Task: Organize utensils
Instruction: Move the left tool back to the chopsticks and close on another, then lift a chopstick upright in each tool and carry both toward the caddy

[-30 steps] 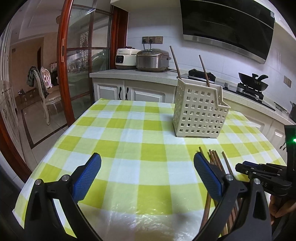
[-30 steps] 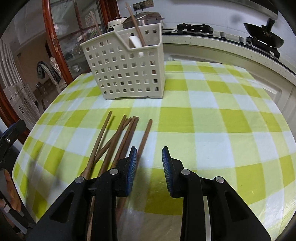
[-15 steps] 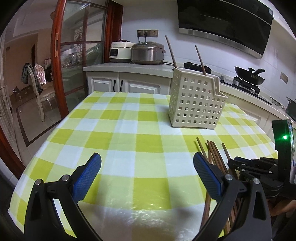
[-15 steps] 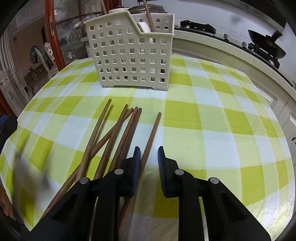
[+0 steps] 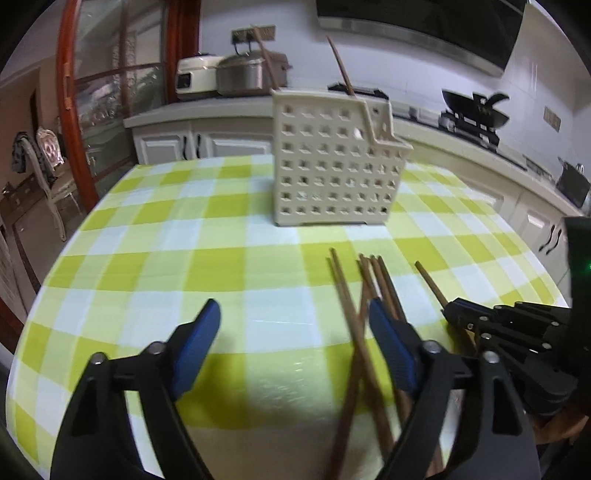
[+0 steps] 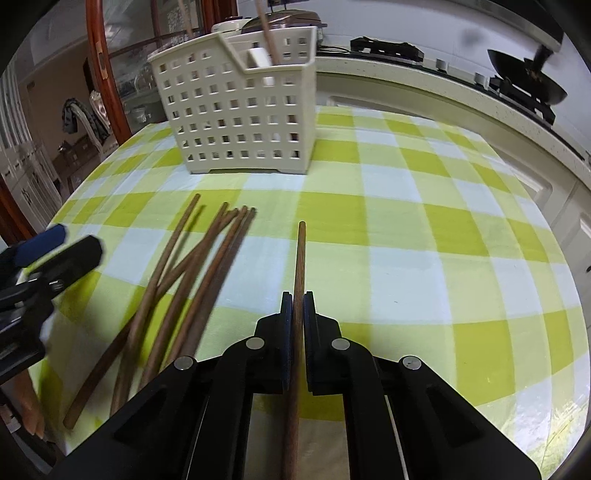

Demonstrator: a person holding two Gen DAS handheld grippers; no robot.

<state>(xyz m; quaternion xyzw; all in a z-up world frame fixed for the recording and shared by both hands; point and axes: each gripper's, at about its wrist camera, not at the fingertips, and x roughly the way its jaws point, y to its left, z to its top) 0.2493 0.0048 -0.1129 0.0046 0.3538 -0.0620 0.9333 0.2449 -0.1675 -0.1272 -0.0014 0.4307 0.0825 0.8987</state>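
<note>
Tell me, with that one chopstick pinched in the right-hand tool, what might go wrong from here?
The right gripper pinches the single chopstick along its length, with a long end sticking forward; it may pivot or slip when lifted.

The basket already holds upright chopsticks, so the new one could knock against them or catch the rim.

The open left gripper hangs right over the loose chopsticks; its right finger could nudge and scatter them.
</note>
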